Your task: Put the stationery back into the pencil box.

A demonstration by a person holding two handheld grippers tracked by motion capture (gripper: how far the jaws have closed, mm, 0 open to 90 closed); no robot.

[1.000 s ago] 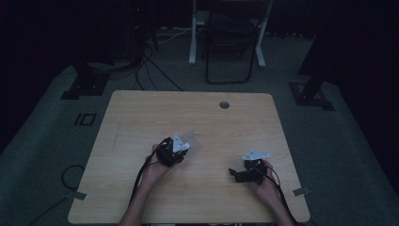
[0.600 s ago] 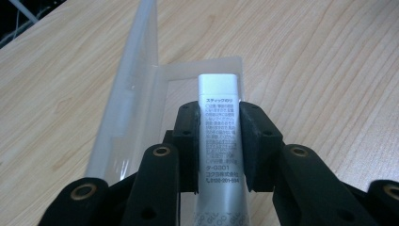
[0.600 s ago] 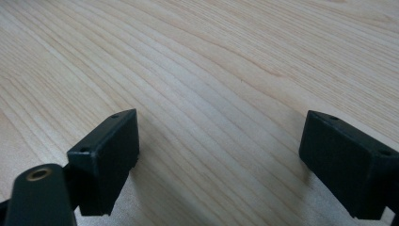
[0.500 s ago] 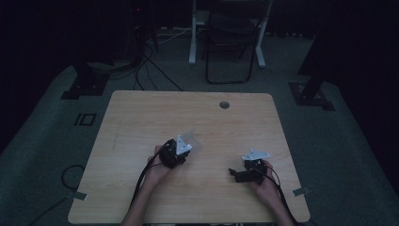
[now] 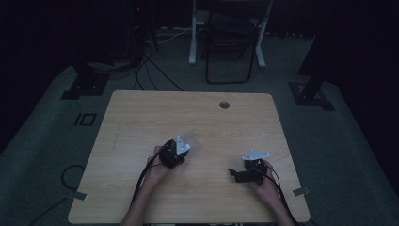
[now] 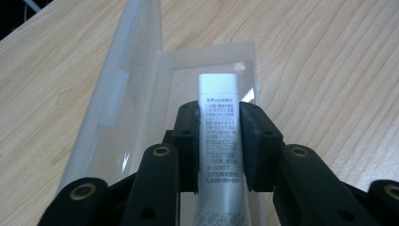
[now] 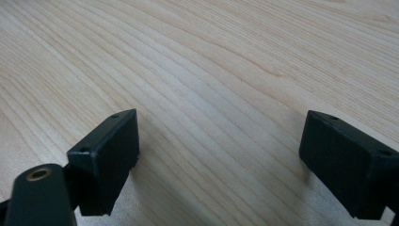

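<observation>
Almost nothing has changed over the last second: the left gripper (image 6: 219,141) stays clamped on the glue stick (image 6: 217,108) over the open clear case (image 6: 141,94), just left of table centre, so placement looks pending. The right gripper (image 7: 219,160) rests wide open and empty at four o'clock (apparently idle). The wooden table (image 5: 141,113) stands in a dark room, a chair (image 5: 230,42) at twelve o'clock.

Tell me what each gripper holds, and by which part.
The left gripper clamps a white glue stick across its printed body, over an open clear plastic case. The right gripper is open and holds nothing.
</observation>
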